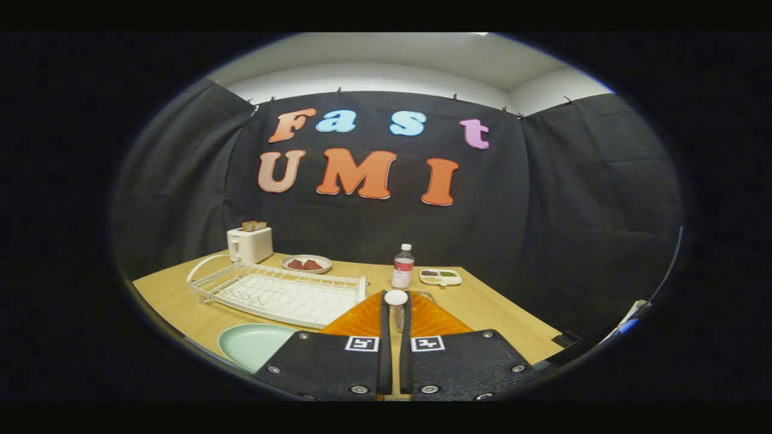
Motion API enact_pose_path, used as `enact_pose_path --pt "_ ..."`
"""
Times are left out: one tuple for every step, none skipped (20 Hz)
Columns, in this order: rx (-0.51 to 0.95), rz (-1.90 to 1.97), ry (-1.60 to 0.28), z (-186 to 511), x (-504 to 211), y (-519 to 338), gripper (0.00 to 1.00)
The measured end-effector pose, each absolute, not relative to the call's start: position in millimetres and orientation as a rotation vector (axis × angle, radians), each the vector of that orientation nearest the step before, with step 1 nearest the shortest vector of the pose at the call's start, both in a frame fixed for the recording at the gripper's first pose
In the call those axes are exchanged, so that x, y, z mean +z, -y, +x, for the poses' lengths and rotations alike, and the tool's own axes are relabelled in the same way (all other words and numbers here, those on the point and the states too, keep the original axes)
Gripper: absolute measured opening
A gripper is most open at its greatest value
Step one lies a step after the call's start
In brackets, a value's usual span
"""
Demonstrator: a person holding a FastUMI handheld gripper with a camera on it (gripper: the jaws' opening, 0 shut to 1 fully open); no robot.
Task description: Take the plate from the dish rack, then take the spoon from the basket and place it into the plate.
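My gripper (pixel 395 304) is shut on the spoon (pixel 396 297). The spoon's white rounded end sticks up between the fingertips, and its thin shiny shaft runs down the narrow gap between the fingers. Right behind and beneath the fingers lies the orange basket (pixel 356 322). The pale green plate (pixel 252 345) lies flat on the wooden table (pixel 494 313), just left of the left finger and in front of the dish rack. The white wire dish rack (pixel 277 293) stands beyond it to the left with nothing in it.
At the back of the table stand a white toaster (pixel 249 243), a small plate with brown food (pixel 306 264), a clear bottle (pixel 403 267) and a little white tray of food (pixel 440 276). The table's right edge runs close to the basket.
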State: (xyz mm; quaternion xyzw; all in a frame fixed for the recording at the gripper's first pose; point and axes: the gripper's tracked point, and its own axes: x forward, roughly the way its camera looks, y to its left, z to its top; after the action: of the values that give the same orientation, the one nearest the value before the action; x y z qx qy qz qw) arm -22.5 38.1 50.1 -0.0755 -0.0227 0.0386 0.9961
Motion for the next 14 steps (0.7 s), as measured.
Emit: enact_pose_path --pt "0.103 -0.141 0.048 -30.8 49.4 -48.4 0.05" --pt "0.131 -0.134 0.043 -38.8 44.9 -58.2 0.05" --pt "0.161 -0.13 0.036 -46.4 40.4 -68.9 0.05" --pt "0.187 -0.126 0.032 -52.9 36.5 -79.6 0.05" --pt "0.212 -0.124 0.027 -59.1 33.8 -88.6 0.05" --pt "0.233 -0.121 0.021 -63.7 28.6 -98.4 0.05" --pt "0.26 -0.113 0.014 -68.3 23.0 -107.6 0.05" --pt "0.288 -0.105 0.001 -71.4 15.8 -119.3 0.05" --pt "0.316 -0.1 -0.013 -71.9 6.6 -130.5 0.05" --pt "0.339 -0.097 -0.024 -72.3 -0.7 -140.3 0.05" --pt "0.358 -0.098 -0.036 -70.6 -8.5 -149.3 0.05" --pt "0.374 -0.102 -0.046 -69.9 -17.2 -156.2 0.05" --pt "0.387 -0.108 -0.055 -67.5 -26.0 -163.1 0.05" --pt "0.4 -0.114 -0.066 -63.1 -33.5 -170.0 0.05"
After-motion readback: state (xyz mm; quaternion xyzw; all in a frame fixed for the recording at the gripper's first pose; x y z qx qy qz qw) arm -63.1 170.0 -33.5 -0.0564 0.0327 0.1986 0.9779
